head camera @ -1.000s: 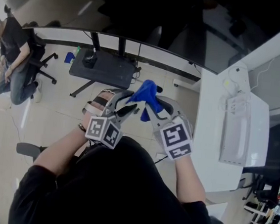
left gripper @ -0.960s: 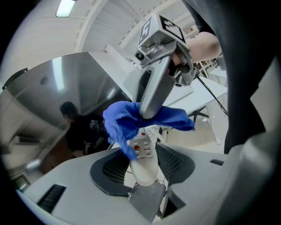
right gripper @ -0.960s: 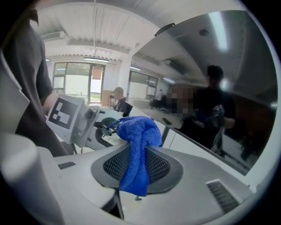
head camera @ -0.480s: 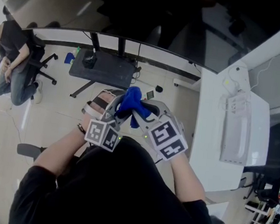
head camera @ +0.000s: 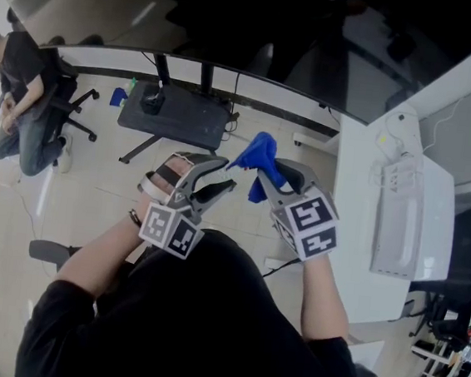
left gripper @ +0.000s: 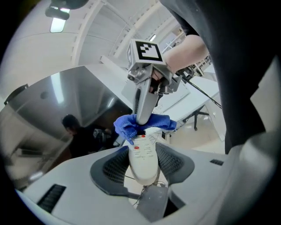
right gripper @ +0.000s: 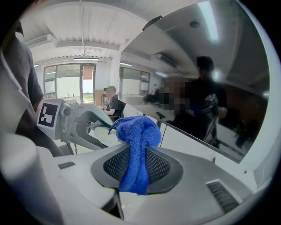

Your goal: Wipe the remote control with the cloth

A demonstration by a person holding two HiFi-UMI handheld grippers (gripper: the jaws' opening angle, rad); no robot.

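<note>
Two grips, mid-air: left gripper jaws clamp white remote control with red buttons; right gripper jaws pinch bunched blue terry cloth at remote's far end.

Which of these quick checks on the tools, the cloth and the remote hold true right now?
1. The left tool grips the remote control. True.
2. The right tool is empty. False: it is shut on the cloth.
3. The cloth is green. False: it is blue.
4. The remote control is white with red buttons. True.
</note>
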